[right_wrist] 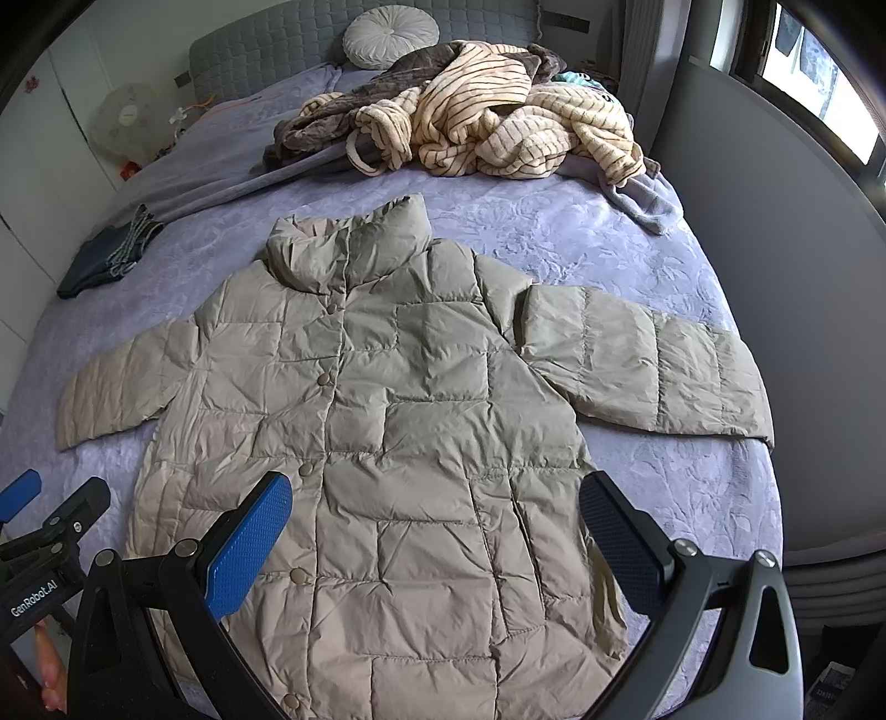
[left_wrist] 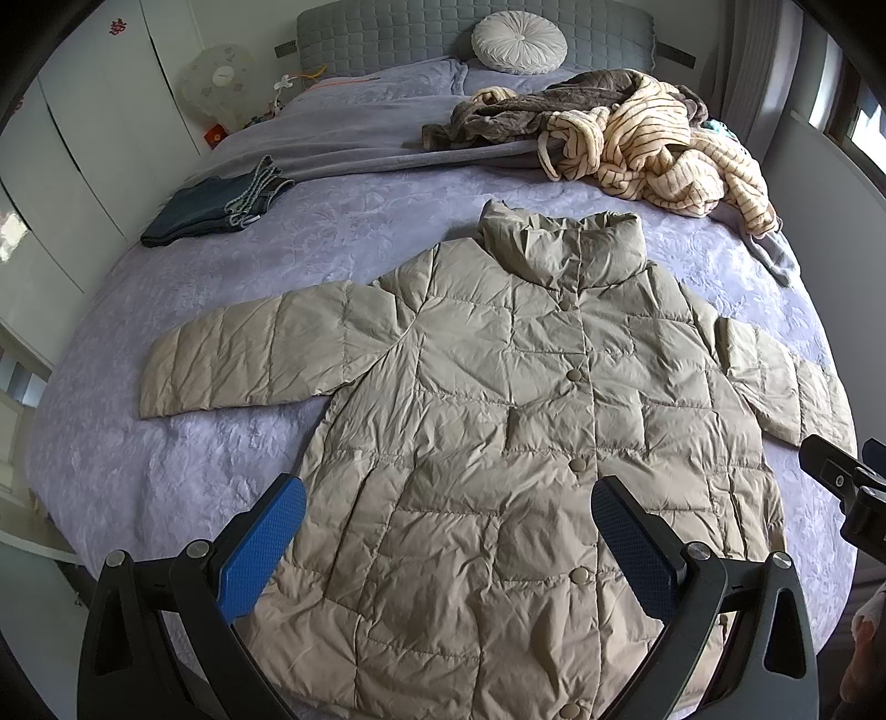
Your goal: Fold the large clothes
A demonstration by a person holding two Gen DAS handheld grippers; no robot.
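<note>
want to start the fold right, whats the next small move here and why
Probably bring the right claw to the right sleeve and grip its cuff to fold it inward: the jacket lies flat, buttoned, sleeves spread, and both claws are open, holding nothing.

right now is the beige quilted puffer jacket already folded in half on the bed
No, the beige quilted puffer jacket lies spread flat, buttoned front up, with both sleeves stretched out to the sides on the lavender bedspread.

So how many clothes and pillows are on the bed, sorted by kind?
Puffy beige jacket: 1
Folded jeans: 1
Striped cream robe: 1
Brown fleece garment: 1
Round pillow: 1
Total: 5
</note>
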